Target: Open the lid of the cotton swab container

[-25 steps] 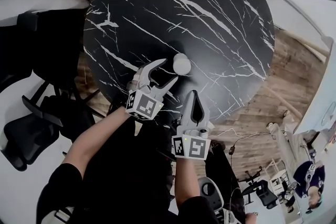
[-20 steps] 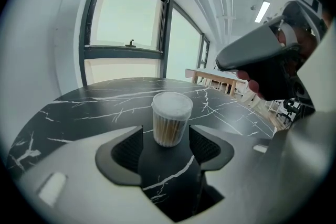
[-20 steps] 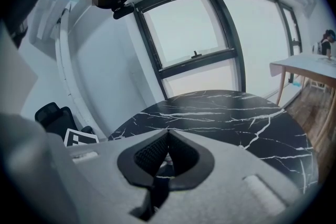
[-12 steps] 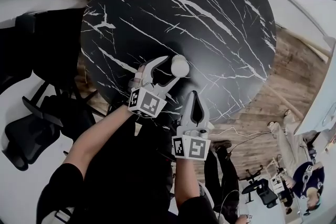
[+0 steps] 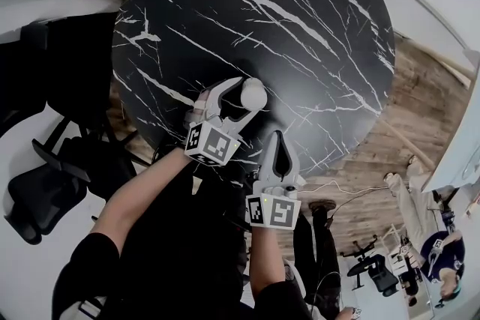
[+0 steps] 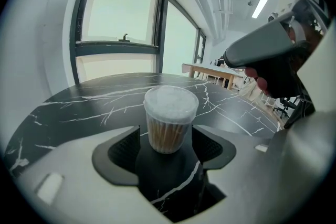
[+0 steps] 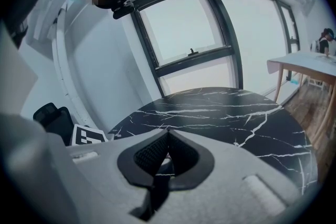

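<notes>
**Straddling the swab container**

Left hand-held gripper [image 5: 244, 97] just been opening, jaws wide around the upright, lidded swab container [image 6: 169, 118], not pressing it, centre-left on the dark surface [image 5: 300, 26]. Right hand-held gripper [image 5: 276, 140] closed, empty, lower centre.

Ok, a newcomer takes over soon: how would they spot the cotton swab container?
Find the round black table veined with white. Near its edge closest to the person, the left gripper, whose jaws have just been opening, flanks the cotton swab container without touching. It is a small clear tub of upright swabs, white on top, the only thing standing on the table.
</notes>
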`<act>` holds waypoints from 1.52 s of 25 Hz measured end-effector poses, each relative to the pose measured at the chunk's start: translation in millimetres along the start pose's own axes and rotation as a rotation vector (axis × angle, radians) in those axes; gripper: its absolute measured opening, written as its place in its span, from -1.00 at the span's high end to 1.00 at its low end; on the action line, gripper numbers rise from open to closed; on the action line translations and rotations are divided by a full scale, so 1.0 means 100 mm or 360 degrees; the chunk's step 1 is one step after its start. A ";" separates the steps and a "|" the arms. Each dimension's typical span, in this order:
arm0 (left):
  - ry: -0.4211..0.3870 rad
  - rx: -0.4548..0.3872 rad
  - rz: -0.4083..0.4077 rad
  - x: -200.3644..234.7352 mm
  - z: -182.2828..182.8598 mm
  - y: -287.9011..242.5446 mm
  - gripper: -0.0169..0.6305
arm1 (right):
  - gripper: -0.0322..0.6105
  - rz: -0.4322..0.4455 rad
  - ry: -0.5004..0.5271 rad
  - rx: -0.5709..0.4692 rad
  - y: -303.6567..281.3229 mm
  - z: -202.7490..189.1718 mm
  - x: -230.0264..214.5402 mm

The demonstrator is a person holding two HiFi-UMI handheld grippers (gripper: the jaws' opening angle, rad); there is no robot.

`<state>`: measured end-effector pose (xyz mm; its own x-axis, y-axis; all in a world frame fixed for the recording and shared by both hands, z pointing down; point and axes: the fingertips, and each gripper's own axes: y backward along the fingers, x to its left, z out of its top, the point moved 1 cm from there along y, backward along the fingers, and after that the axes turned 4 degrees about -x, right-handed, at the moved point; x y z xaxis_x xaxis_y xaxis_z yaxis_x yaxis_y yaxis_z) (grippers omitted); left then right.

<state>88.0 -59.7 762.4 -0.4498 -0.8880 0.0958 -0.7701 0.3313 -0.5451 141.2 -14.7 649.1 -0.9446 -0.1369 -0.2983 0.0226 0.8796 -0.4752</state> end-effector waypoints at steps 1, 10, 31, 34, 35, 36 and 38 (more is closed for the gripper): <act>-0.0006 0.0005 0.0000 0.00 0.00 -0.01 0.01 | 0.91 -0.0002 -0.0001 0.0001 0.00 0.00 -0.01; -0.0030 0.0063 0.0004 0.01 0.01 -0.03 0.01 | 0.91 -0.0008 -0.0014 0.0008 0.03 -0.03 -0.02; -0.0118 0.0216 -0.0050 -0.02 -0.07 -0.16 0.05 | 0.91 -0.0050 -0.0036 0.0000 0.09 -0.07 -0.11; -0.0127 0.0213 -0.0059 -0.04 -0.06 -0.16 0.08 | 0.91 -0.0062 -0.0033 -0.0007 0.10 -0.04 -0.13; -0.0132 0.0214 -0.0063 -0.05 -0.06 -0.16 0.11 | 0.91 -0.0063 -0.0031 -0.0010 0.10 -0.03 -0.13; -0.0135 0.0215 -0.0066 -0.04 -0.06 -0.16 0.11 | 0.91 -0.0062 -0.0029 -0.0013 0.10 -0.03 -0.13; -0.0137 0.0217 -0.0071 -0.05 -0.06 -0.15 0.12 | 0.91 -0.0062 -0.0029 -0.0014 0.10 -0.03 -0.13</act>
<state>98.9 -58.7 775.5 -0.3717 -0.9268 0.0537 -0.7171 0.2499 -0.6506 152.7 -2.5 650.9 -0.9386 -0.1796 -0.2947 -0.0173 0.8774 -0.4795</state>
